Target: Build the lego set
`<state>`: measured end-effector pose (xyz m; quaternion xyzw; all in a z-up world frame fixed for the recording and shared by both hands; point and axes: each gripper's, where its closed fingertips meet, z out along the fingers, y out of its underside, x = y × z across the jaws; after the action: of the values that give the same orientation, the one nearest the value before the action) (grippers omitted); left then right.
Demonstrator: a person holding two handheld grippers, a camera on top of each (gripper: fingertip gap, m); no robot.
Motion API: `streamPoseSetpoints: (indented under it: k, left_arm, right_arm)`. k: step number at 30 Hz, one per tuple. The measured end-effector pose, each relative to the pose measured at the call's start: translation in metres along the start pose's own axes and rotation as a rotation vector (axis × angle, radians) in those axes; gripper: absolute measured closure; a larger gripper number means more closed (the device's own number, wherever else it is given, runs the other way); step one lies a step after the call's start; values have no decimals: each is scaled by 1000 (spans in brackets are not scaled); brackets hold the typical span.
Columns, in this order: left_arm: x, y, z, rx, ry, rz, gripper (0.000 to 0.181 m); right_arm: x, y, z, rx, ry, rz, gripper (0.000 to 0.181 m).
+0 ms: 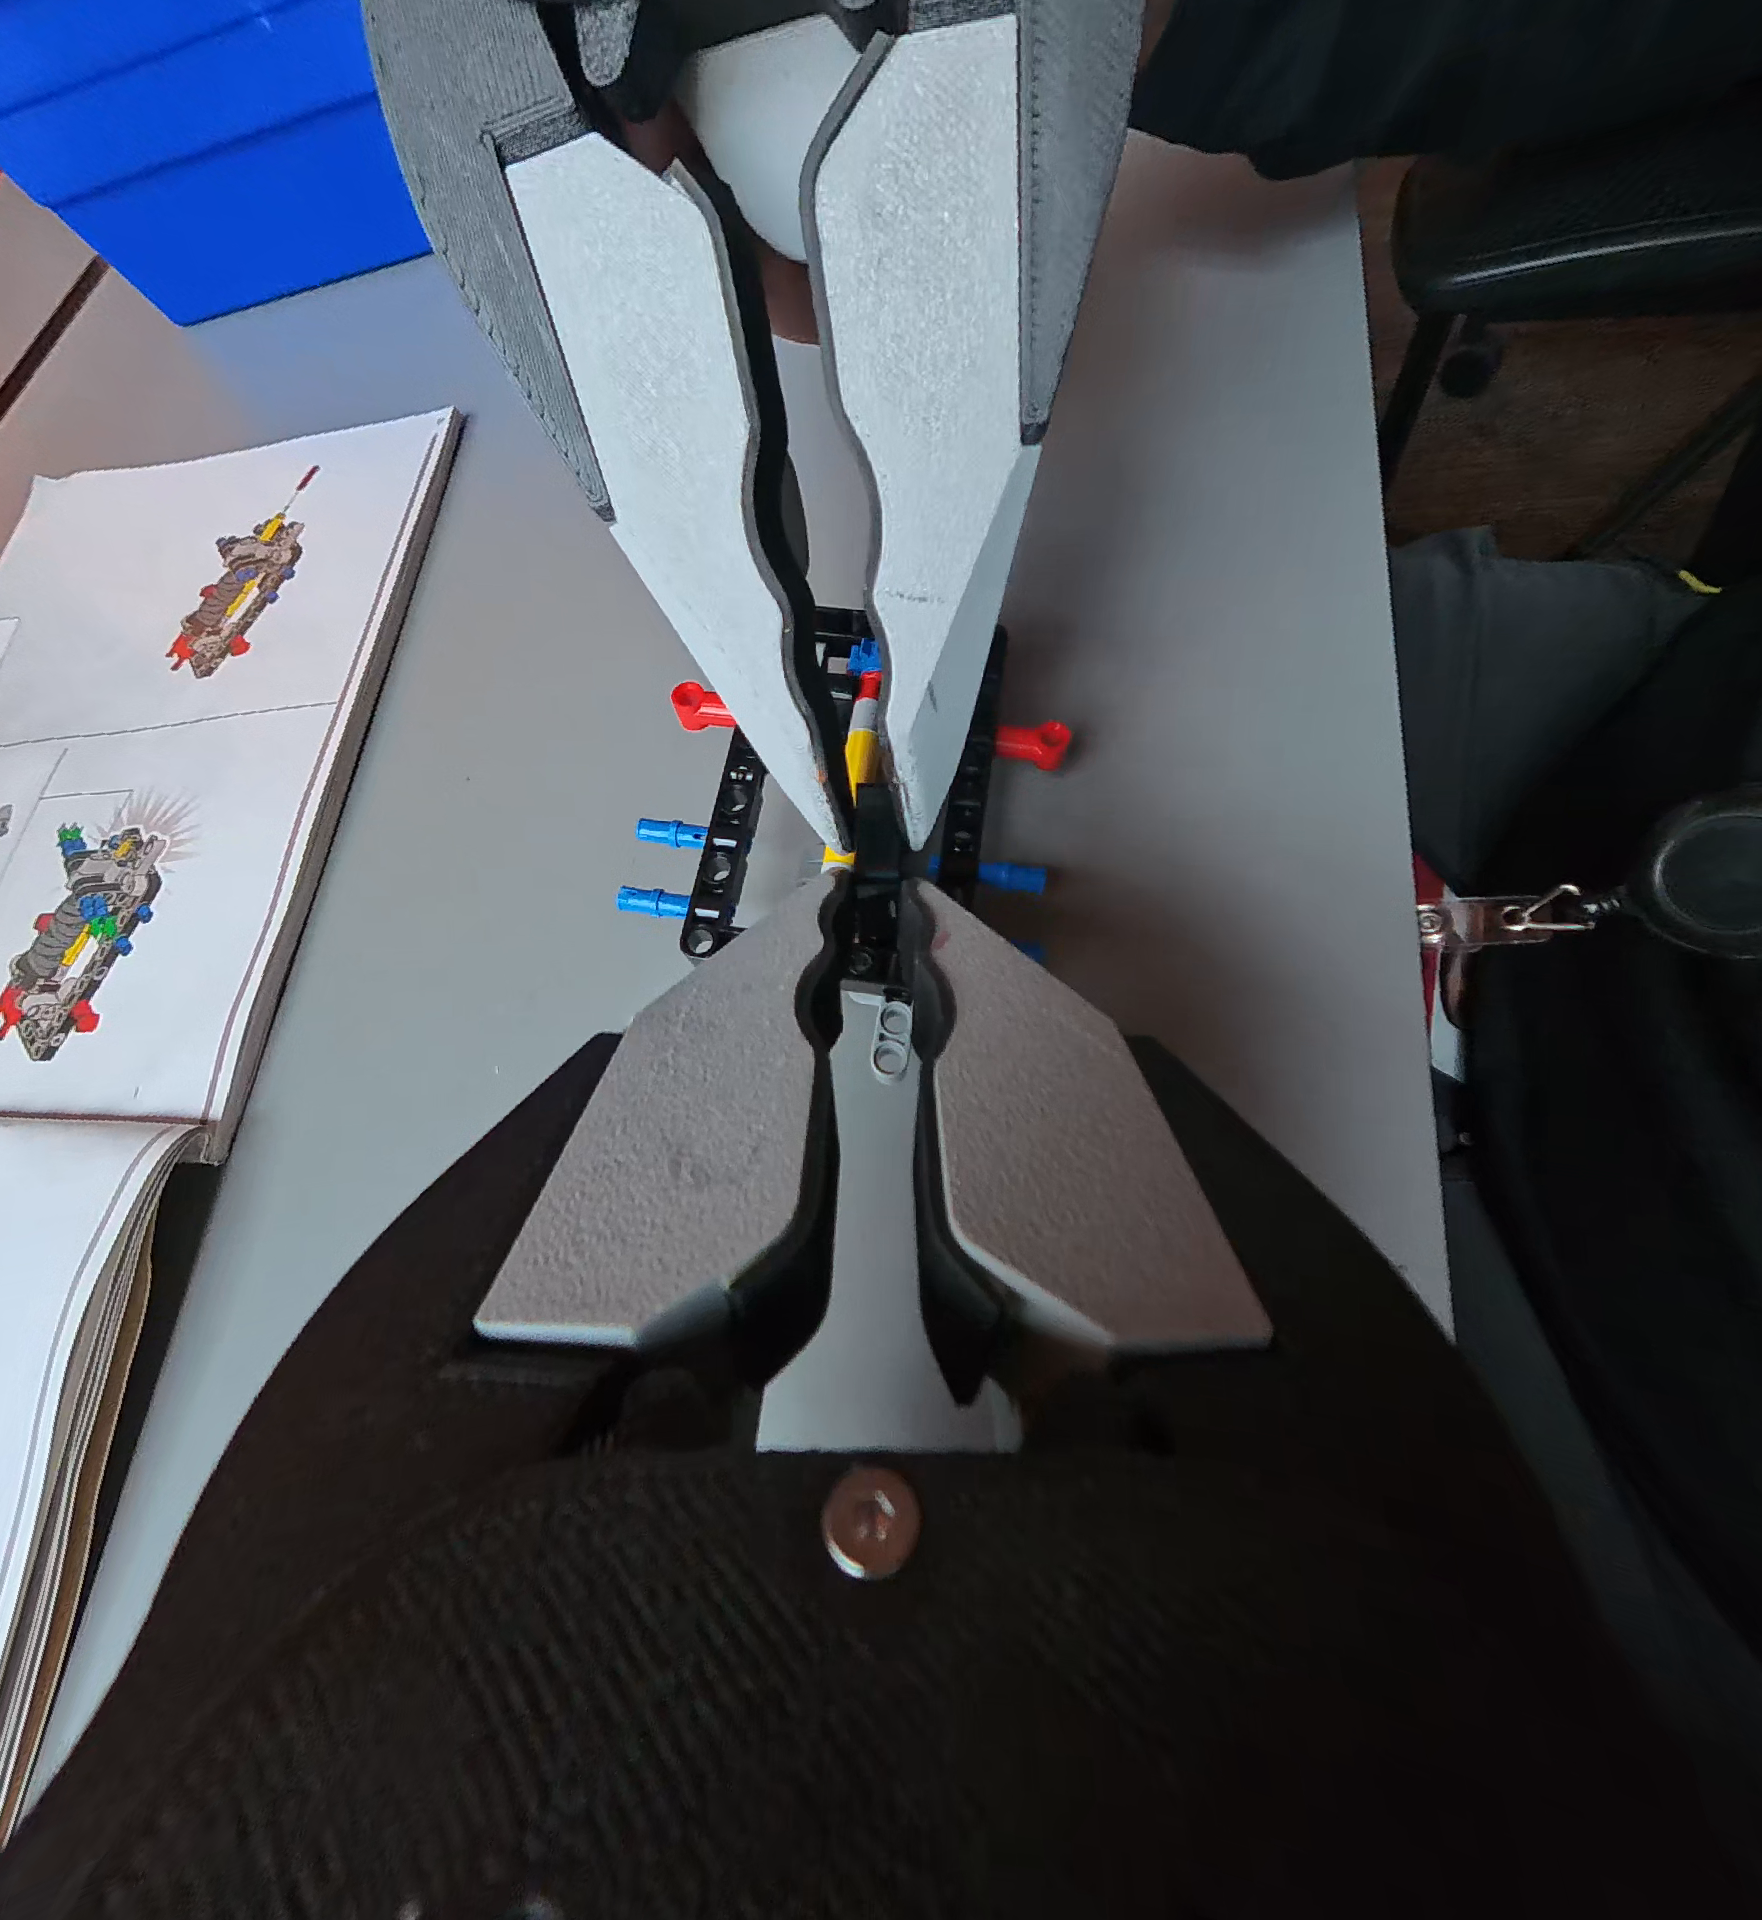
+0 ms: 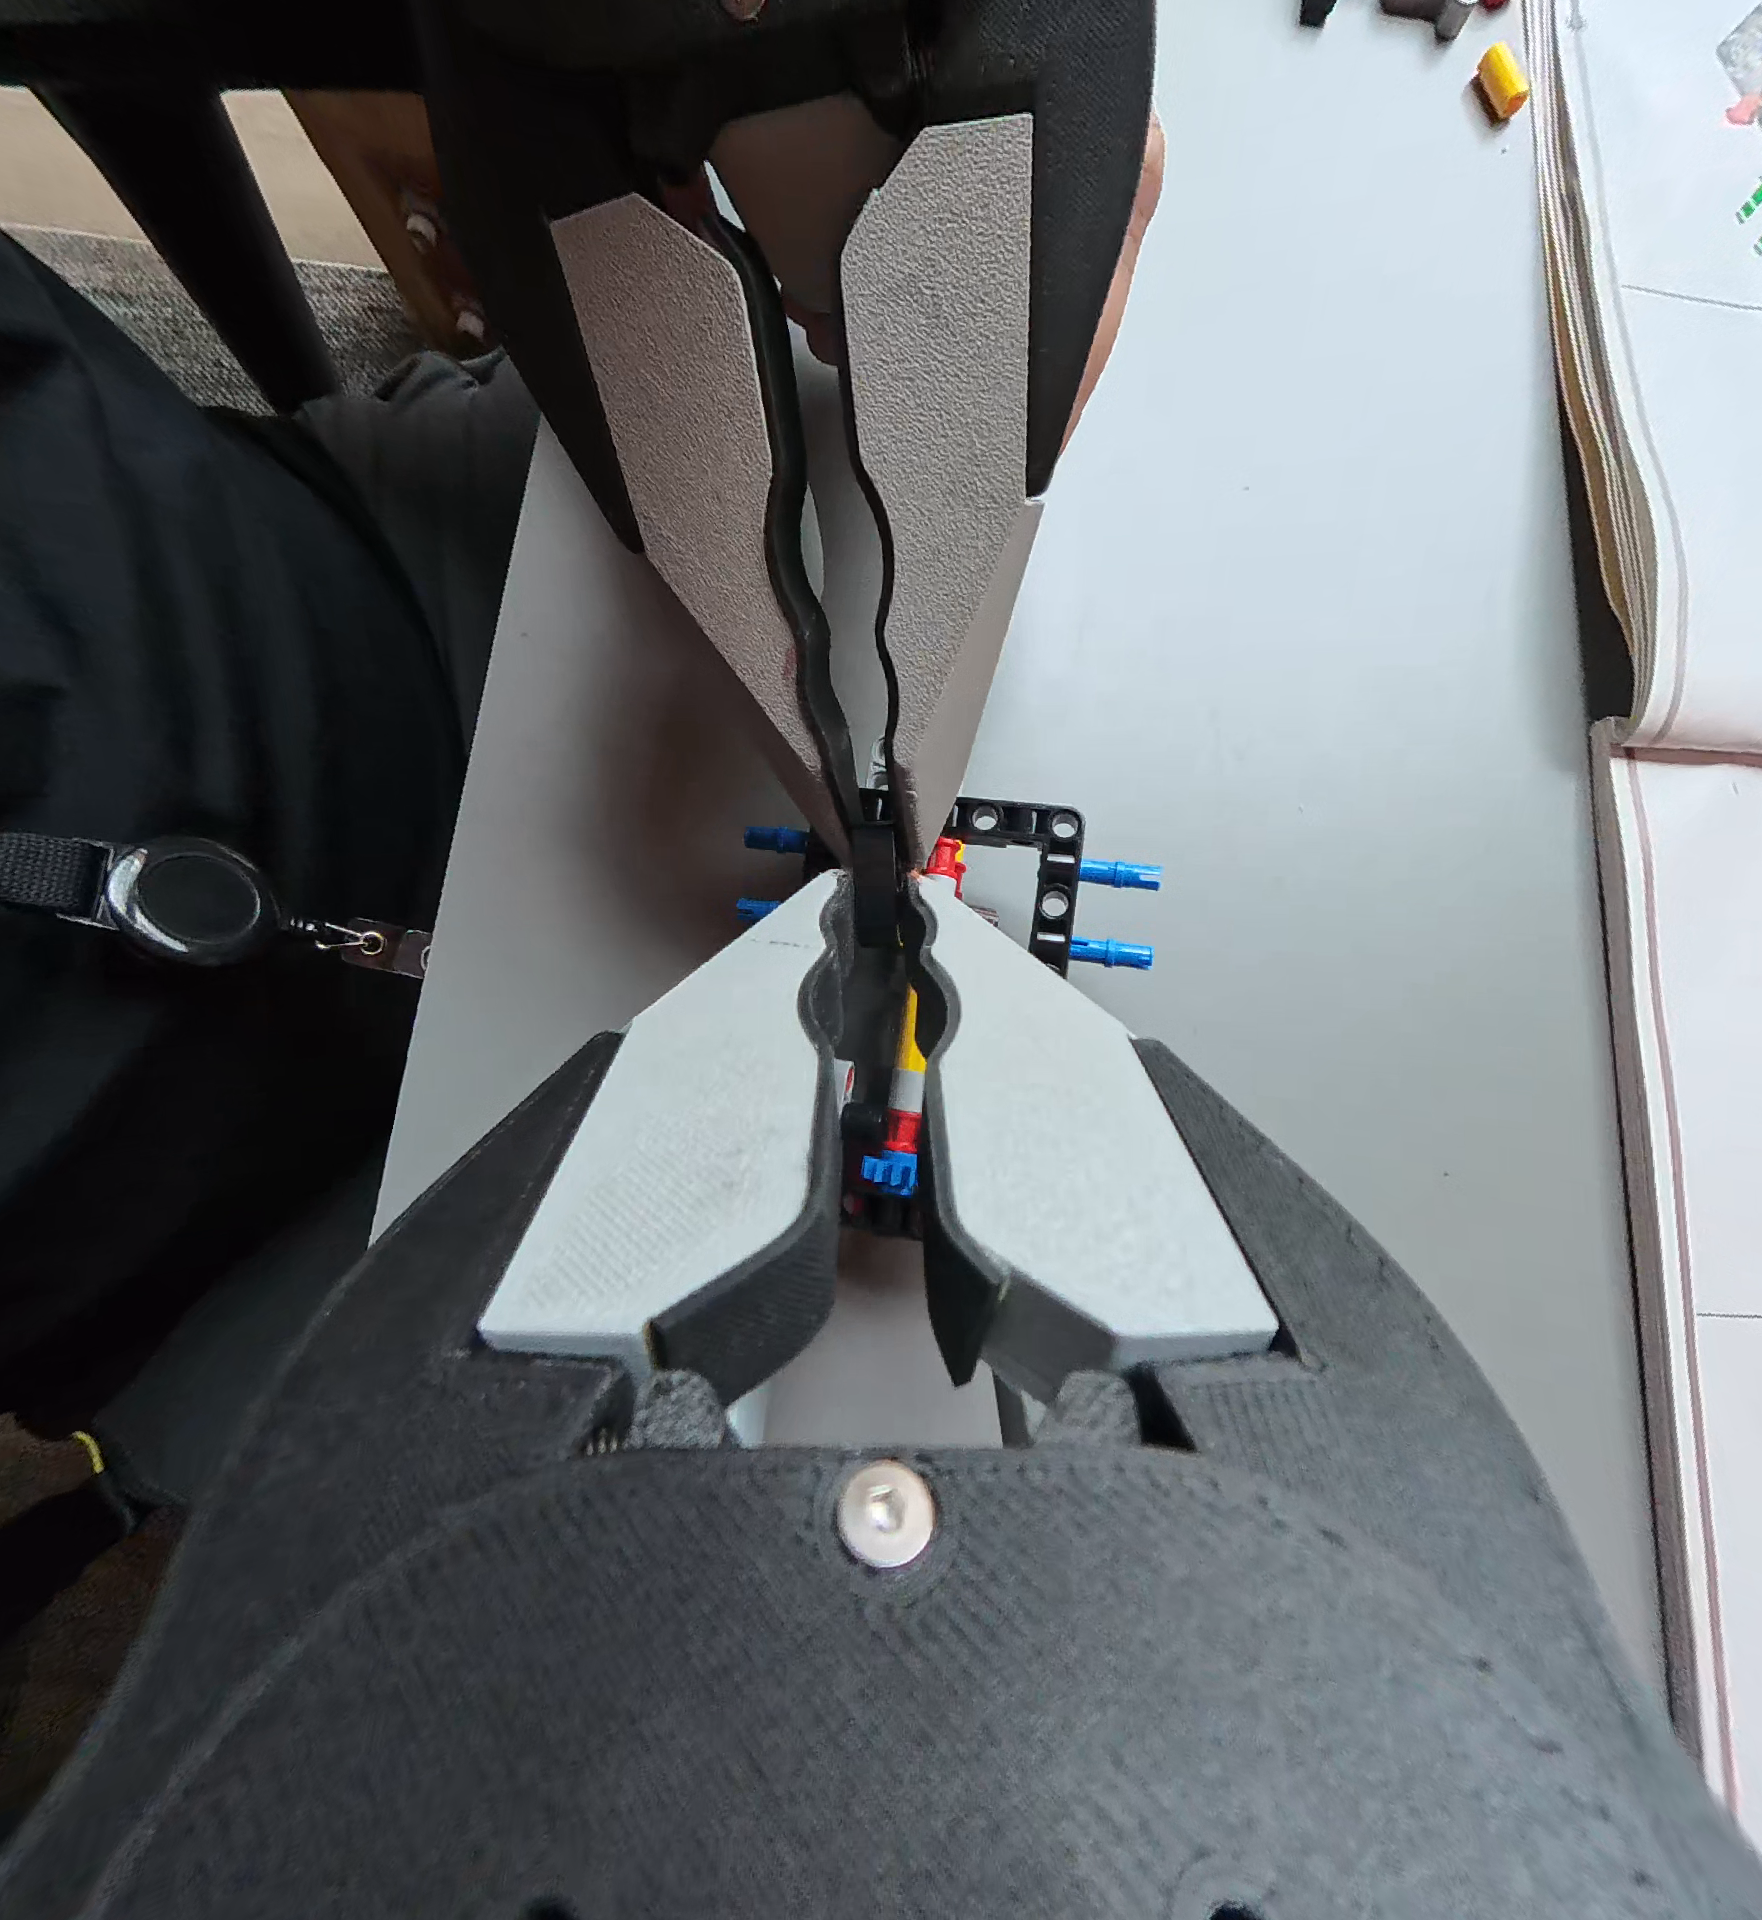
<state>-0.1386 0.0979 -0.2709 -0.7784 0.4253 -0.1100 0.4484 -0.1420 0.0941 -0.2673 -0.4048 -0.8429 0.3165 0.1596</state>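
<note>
Tip to tip above the grey table, the left gripper and right gripper both pinched a small black piece over the black frame beside the manual.

left wrist: close, looking down | right wrist: opposite, facing it | shared: lego frame

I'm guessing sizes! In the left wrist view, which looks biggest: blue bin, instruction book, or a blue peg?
1. Instruction book
2. Blue bin, cut off at the edge and farther away, so unsure
3. Blue peg, clearly smallest
</note>
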Motion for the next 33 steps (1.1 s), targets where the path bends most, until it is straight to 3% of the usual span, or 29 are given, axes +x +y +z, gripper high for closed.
streamPoseSetpoints:
  k: [4,8,15,23,25,33]
  left_arm:
    - [-3,6,-2,-23,-23,5,174]
    - [3,20,-12,-77,-64,98,139]
    - [0,27,-6,-108,-264,325,137]
    - [-3,31,3,-117,-99,41,140]
    - [-4,33,4,-124,-77,30,149]
    - [-4,28,8,-109,-58,0,149]
  right_arm:
    - [4,0,2,-13,13,41,176]
    - [3,-1,-1,0,25,87,177]
    - [-2,-2,0,17,60,78,177]
    - [2,3,9,-9,138,33,177]
    - [5,4,7,-17,184,7,177]
    - [4,10,5,-28,186,16,176]
